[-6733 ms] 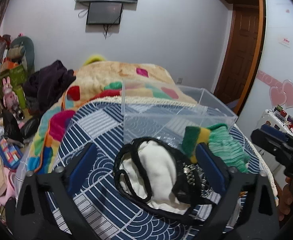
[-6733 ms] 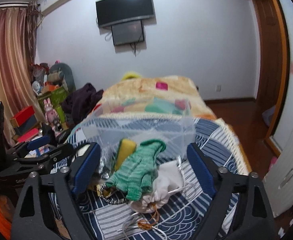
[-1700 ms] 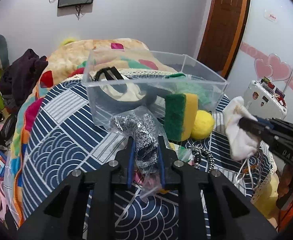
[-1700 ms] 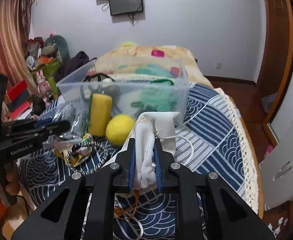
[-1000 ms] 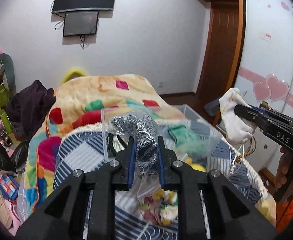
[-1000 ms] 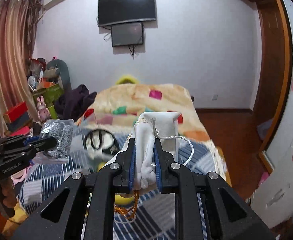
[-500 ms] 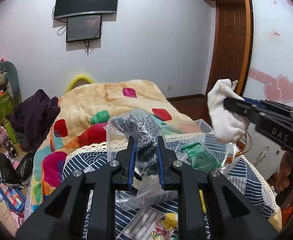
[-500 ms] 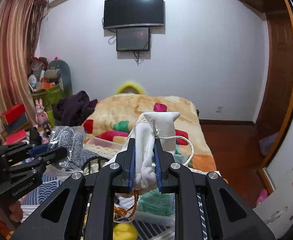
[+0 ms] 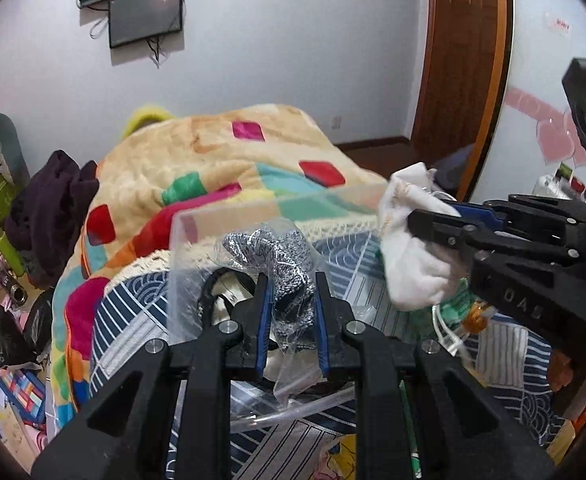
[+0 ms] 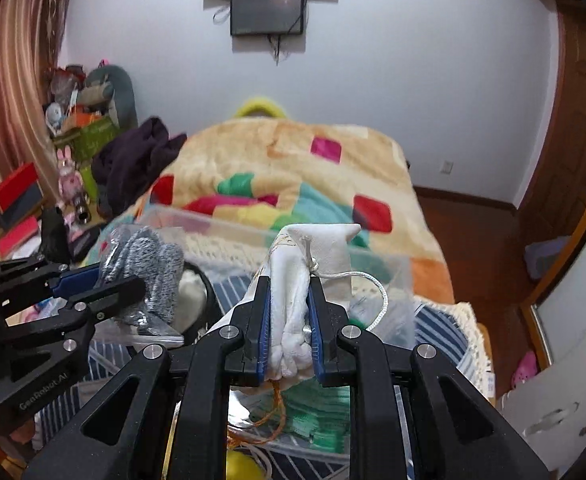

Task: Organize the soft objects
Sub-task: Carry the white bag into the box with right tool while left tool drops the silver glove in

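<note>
My left gripper (image 9: 291, 280) is shut on a clear plastic bag holding a grey speckled knit item (image 9: 277, 256), held over the clear plastic bin (image 9: 181, 240). My right gripper (image 10: 289, 284) is shut on a white drawstring pouch (image 10: 313, 248), also above the bin (image 10: 397, 276). In the left wrist view the pouch (image 9: 409, 264) hangs at the right, over the bin's right side. The bin holds a green knit glove (image 10: 317, 412) and a black-rimmed white item (image 9: 229, 300). The left gripper (image 10: 101, 280) with its bag (image 10: 149, 268) shows at the left of the right wrist view.
The bin stands on a blue-and-white patterned cloth (image 9: 133, 328) in front of a bed with a colourful patchwork blanket (image 10: 293, 168). A yellow ball (image 10: 241, 466) lies below the bin's near side. Clutter and toys (image 10: 69, 160) fill the left; a wooden door (image 9: 461, 60) stands at the right.
Both grippers have come forward and down over the bin with their loads. The pouch now hangs lower, close beside the bagged knit item.
</note>
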Demonstrator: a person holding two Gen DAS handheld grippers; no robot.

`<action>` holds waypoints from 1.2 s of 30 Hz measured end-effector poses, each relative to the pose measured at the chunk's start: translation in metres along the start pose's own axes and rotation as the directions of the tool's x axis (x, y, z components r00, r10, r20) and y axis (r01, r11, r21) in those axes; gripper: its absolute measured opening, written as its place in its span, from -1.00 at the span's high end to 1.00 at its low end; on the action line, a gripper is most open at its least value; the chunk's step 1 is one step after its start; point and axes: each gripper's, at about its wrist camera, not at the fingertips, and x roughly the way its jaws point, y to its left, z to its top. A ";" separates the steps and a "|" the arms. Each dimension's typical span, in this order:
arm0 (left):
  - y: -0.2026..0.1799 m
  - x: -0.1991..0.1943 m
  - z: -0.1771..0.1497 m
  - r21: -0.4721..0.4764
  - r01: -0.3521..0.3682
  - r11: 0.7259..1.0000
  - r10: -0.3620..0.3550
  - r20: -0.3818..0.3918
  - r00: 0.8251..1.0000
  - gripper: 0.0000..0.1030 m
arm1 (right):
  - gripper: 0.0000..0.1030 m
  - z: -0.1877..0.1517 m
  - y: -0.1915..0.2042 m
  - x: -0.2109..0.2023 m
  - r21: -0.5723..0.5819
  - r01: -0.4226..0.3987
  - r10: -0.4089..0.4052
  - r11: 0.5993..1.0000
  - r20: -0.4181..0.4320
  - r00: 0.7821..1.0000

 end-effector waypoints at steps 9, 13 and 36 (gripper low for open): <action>0.006 0.017 -0.005 -0.039 0.002 0.999 -0.003 -0.046 0.999 0.63 | 0.67 -0.016 0.007 0.024 -0.058 -0.022 0.015 0.998 -0.119 0.993; 0.007 0.013 -0.007 -0.028 -0.002 1.000 0.001 -0.046 0.999 0.60 | 0.60 -0.016 0.004 0.017 -0.050 -0.006 0.001 0.999 -0.101 0.995; 0.006 -0.078 -0.015 -0.031 0.083 0.996 -0.080 0.092 0.993 -0.47 | -0.21 -0.012 0.004 -0.063 -0.058 0.018 -0.010 0.998 0.138 0.990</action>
